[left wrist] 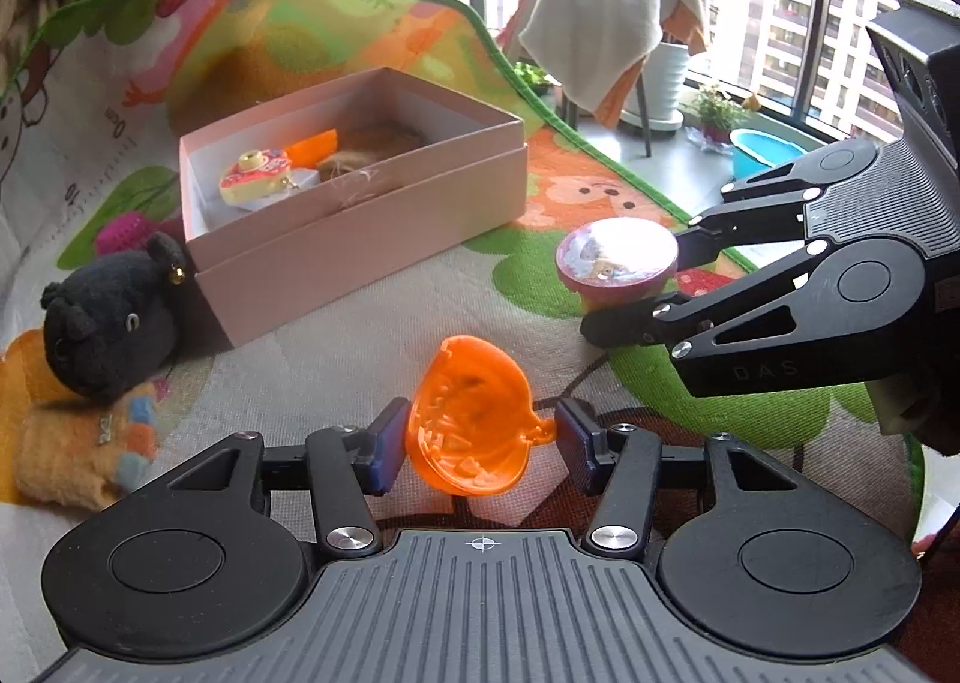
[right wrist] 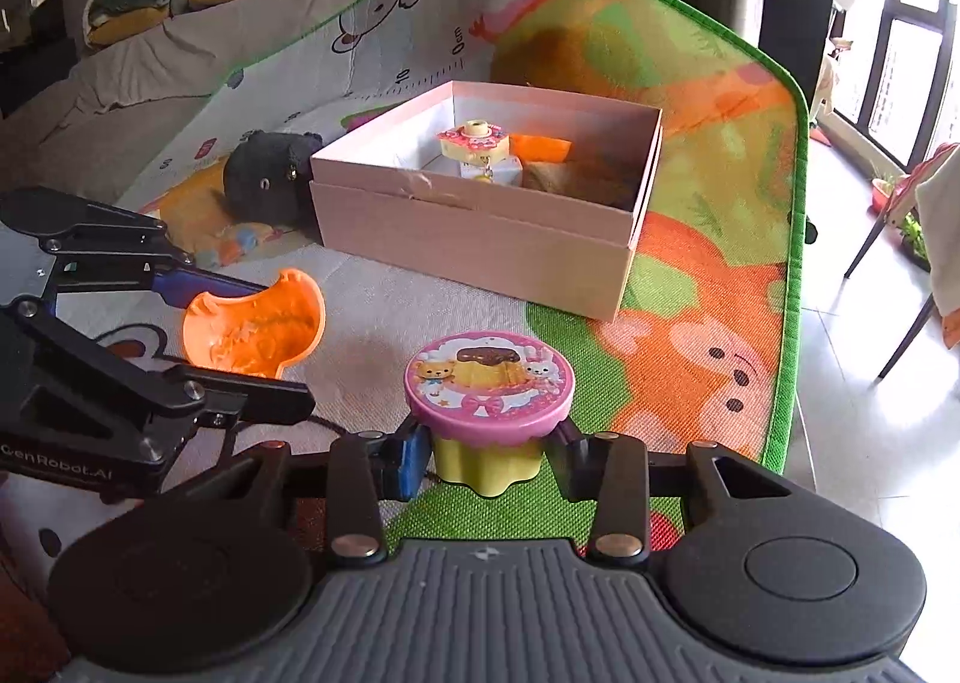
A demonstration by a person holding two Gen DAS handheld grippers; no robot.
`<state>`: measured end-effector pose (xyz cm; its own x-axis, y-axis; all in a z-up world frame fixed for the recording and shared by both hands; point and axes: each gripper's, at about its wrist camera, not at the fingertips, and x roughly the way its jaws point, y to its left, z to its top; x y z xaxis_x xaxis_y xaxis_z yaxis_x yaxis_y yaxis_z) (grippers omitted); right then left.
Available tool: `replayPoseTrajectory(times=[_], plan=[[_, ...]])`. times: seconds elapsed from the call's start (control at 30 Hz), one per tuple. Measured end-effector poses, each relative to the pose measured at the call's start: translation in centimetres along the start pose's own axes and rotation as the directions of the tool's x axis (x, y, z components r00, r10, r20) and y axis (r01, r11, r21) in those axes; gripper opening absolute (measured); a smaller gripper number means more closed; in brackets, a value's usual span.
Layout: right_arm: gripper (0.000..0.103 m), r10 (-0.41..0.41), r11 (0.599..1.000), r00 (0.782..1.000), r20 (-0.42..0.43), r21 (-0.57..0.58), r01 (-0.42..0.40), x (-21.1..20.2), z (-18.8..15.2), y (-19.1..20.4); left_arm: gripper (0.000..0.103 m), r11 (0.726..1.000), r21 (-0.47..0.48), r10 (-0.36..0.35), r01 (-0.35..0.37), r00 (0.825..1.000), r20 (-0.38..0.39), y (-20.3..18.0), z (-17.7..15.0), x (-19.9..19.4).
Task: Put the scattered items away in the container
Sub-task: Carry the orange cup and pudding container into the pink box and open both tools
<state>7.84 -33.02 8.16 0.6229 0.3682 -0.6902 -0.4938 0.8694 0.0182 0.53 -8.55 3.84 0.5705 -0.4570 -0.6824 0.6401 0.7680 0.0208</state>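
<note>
My left gripper is shut on an orange pumpkin-shaped plastic shell, held on edge just above the play mat; the shell also shows in the right wrist view between the left gripper's fingers. My right gripper is shut on the yellow body of a toy pudding cup with a pink picture lid. In the left wrist view that cup sits between the right gripper's fingertips. The open pink box lies beyond both, holding a donut-topped toy, an orange piece and something brown and fuzzy.
A black plush leans against the box's left side, with a yellow knitted item in front of it and a pink crochet piece behind. The mat's green edge borders tiled floor; a draped chair stands beyond.
</note>
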Motion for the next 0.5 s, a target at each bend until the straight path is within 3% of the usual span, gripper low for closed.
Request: replayPoseTrajectory(times=[0.1,0.2,0.23,0.27,0.3,0.33,0.37,0.43,0.5], plan=[[0.04,-0.02,1.0,0.998,0.067,0.003,0.02,-0.4,3.4,-1.1,0.057,0.999,0.0,0.034,-0.034,0.997,0.07,1.1,2.2,-1.1],[0.04,-0.028,0.999,0.986,0.166,0.02,0.025,-0.2,8.3,-2.6,0.057,0.994,-0.011,0.11,-0.11,0.98,0.165,3.0,5.5,-1.6],[0.045,-0.02,0.999,0.981,0.193,0.029,0.015,0.1,9.7,-3.1,0.057,0.992,-0.016,0.127,-0.127,0.972,0.198,3.7,6.6,-1.6],[0.064,-0.018,0.999,0.978,0.21,0.042,0.009,0.5,11.1,-3.5,0.058,0.99,-0.022,0.14,-0.138,0.964,0.228,4.3,7.6,-1.5],[0.072,-0.036,0.998,0.974,0.226,0.063,0.022,0.9,12.2,-3.9,0.059,0.988,-0.028,0.155,-0.153,0.951,0.267,4.9,8.6,-1.1],[0.076,-0.06,0.996,0.968,0.245,0.082,0.041,1.0,12.9,-4.0,0.069,0.985,-0.037,0.172,-0.168,0.941,0.293,5.6,9.4,-0.6],[0.077,-0.068,0.995,0.963,0.261,0.084,0.048,0.9,13.1,-4.0,0.09,0.982,-0.056,0.19,-0.182,0.938,0.291,6.3,10.0,0.0],[0.085,-0.074,0.996,0.955,0.286,0.073,0.055,0.9,12.7,-3.8,0.095,0.975,-0.114,0.214,-0.191,0.943,0.254,7.6,10.3,0.5],[0.1,-0.11,0.993,0.942,0.316,0.065,0.094,1.1,11.4,-3.1,0.097,0.978,-0.147,0.179,-0.147,0.956,0.234,8.5,8.8,-0.1]])
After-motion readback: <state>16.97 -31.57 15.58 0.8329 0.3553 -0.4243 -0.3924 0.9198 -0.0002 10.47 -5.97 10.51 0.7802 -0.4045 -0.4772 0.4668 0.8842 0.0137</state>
